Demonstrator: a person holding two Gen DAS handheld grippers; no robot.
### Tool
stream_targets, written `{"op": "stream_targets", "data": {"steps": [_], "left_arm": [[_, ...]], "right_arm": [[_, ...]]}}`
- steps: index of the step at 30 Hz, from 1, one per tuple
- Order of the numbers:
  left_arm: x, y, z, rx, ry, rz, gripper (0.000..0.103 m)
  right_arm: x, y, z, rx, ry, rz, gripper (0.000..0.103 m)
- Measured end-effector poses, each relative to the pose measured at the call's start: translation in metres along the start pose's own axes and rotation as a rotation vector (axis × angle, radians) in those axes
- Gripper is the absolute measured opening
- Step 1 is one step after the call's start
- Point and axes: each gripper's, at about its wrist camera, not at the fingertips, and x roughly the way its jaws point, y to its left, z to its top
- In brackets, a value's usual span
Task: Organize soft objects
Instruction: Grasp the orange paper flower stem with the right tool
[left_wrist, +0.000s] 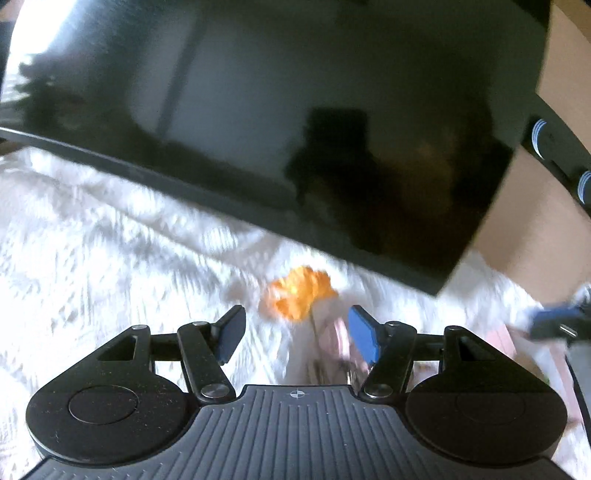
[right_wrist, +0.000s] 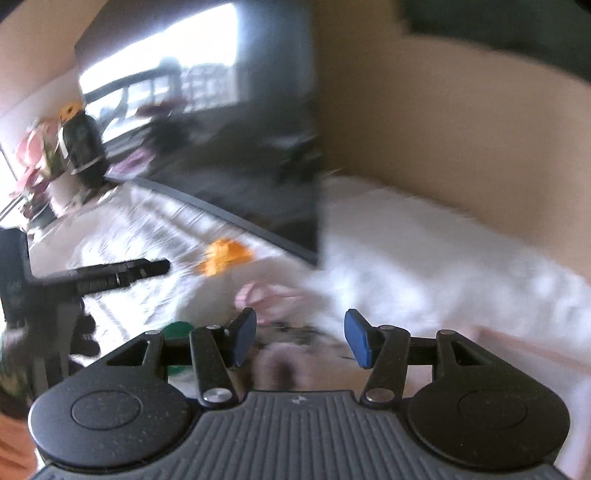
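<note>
A black television screen (left_wrist: 280, 122) is leaning across the upper part of the left wrist view, its lower edge slanting down to a corner on the right. It is standing at the back of a surface covered with a white textured cloth (left_wrist: 110, 236), and a tan wall (right_wrist: 443, 122) is rising behind both. In the right wrist view the screen's right edge is ending partway across, leaving an open stretch of white cloth running along the wall to the right. To the left of the screen in that view, a dark vase with flowers (right_wrist: 79, 144) is standing near the far left corner of the surface.

An orange soft object (left_wrist: 297, 291) is lying on the cloth just in front of the screen's lower edge, apart from both grippers. A pink and white soft object (right_wrist: 266, 295), blurred, is lying nearer the camera, beside the orange one. A green item (right_wrist: 179, 328) is showing at the near side, partly hidden by the right gripper's linkage.

The left gripper (left_wrist: 295, 332) is pointing downward toward the cloth, its blue pads apart and holding nothing, with the orange object just ahead of the gap. The right gripper (right_wrist: 299, 338) is pointing more nearly level, its pads likewise apart and empty. Both views are smeared with motion blur. The left gripper is appearing as a dark bar at the left edge of the right wrist view.
</note>
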Motion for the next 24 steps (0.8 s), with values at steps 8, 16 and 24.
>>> {"op": "stream_targets", "data": {"steps": [8, 16, 24], "left_arm": [[-0.016, 0.036, -0.021, -0.002, -0.074, -0.079, 0.067], [-0.018, 0.092, -0.035, -0.157, -0.134, -0.143, 0.067], [-0.023, 0.092, -0.035, -0.179, -0.14, -0.213, 0.067]], "right_arm": [[0.09, 0.063, 0.026, -0.061, 0.073, 0.052, 0.053], [0.166, 0.087, 0.043, -0.05, 0.135, 0.023, 0.053], [0.194, 0.082, 0.053, -0.024, 0.151, -0.006, 0.053]]}}
